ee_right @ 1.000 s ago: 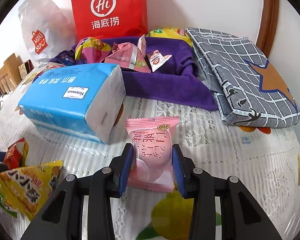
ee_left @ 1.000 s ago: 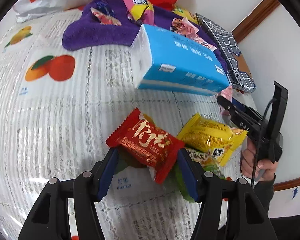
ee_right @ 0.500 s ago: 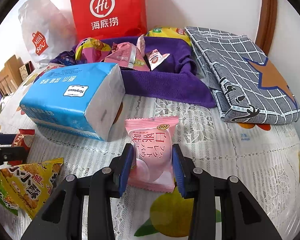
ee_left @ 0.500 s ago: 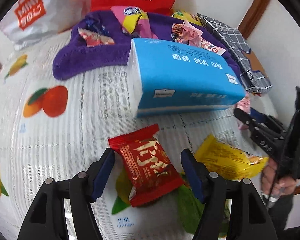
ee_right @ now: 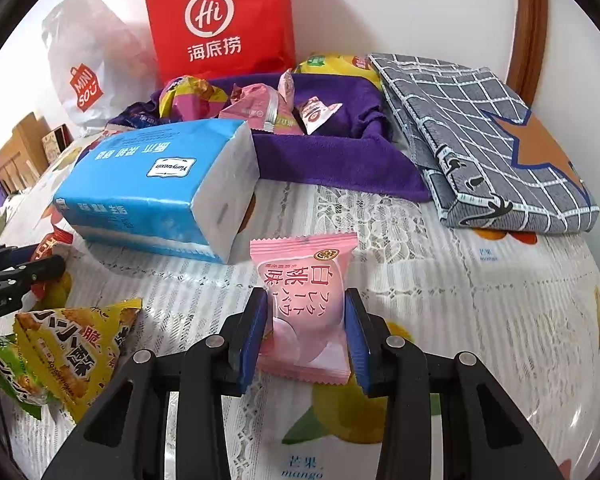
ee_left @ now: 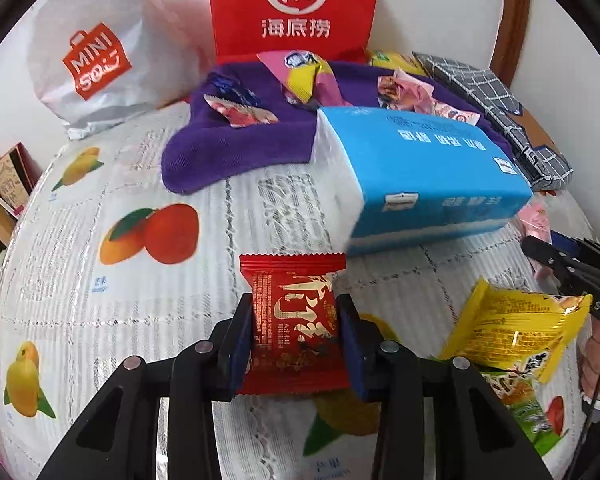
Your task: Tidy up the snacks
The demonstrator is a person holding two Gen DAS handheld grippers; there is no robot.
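Two snack packets are gripped at this moment, one in each tool. In the left wrist view the left gripper (ee_left: 294, 330) is clamped on a red snack packet (ee_left: 294, 320), which is held upright at the lower centre of the frame, its blue pads pressed against both sides. In the right wrist view the right gripper (ee_right: 306, 330) is closed the same way on a pink snack packet (ee_right: 306, 304) at the lower centre of the frame. A blue tissue pack (ee_left: 416, 182) is seen lying on the fruit-print tablecloth (ee_left: 100, 280) right of centre in the left view, just beyond the red packet. A purple cloth (ee_left: 240, 148) is spread above the centre of that frame, with several small wrapped snacks resting on it. A red paper bag (ee_left: 294, 8) is stood against the wall at the top centre, and a white Miniso bag (ee_left: 96, 60) is placed at the upper left. A yellow snack bag (ee_left: 512, 328) is found at the lower right, lying partly over a green packet (ee_left: 520, 400). A grey checked cloth (ee_right: 488, 140) is laid folded at the upper right of the right view, touching the purple cloth's edge.
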